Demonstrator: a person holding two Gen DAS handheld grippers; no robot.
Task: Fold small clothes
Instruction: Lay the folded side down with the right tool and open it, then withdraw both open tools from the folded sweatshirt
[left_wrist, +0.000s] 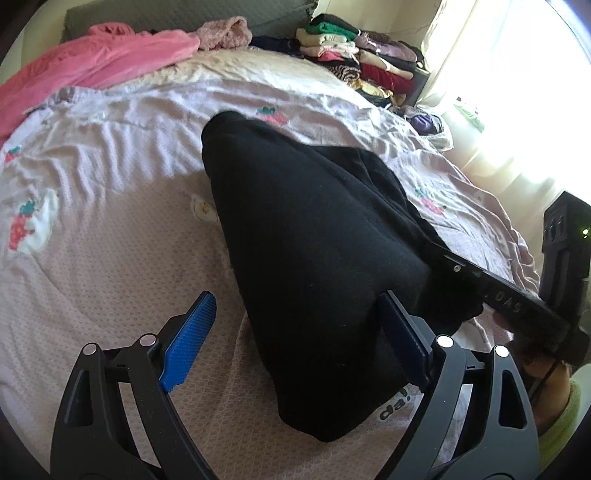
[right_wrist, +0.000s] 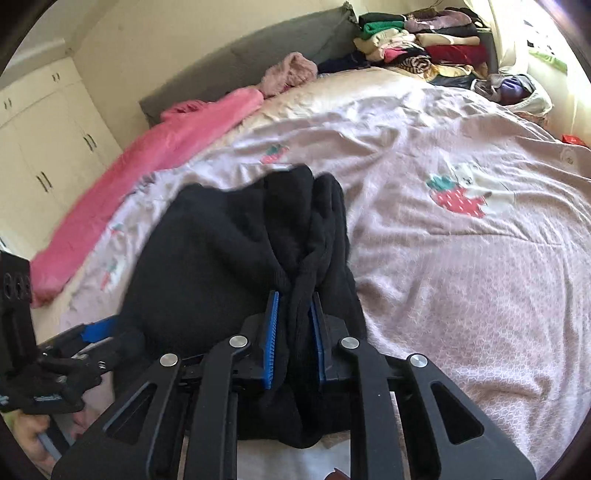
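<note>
Soft and floppy, the black knit garment (right_wrist: 229, 258) droops over the bed (right_wrist: 461, 277), its bunched edge pinched in the right tongs (right_wrist: 293, 325); the left tongs (left_wrist: 295, 339) gape, needing another hem.

The left claw (left_wrist: 295, 339) is spread wide, its blue-padded fingers (left_wrist: 190, 339) well apart. The right claw (right_wrist: 293, 343) is pinched nearly closed on a bunched fold of black garment (right_wrist: 221, 258). A bare hand (right_wrist: 26, 439) grips the left claw's handle, low at the near left.
</note>
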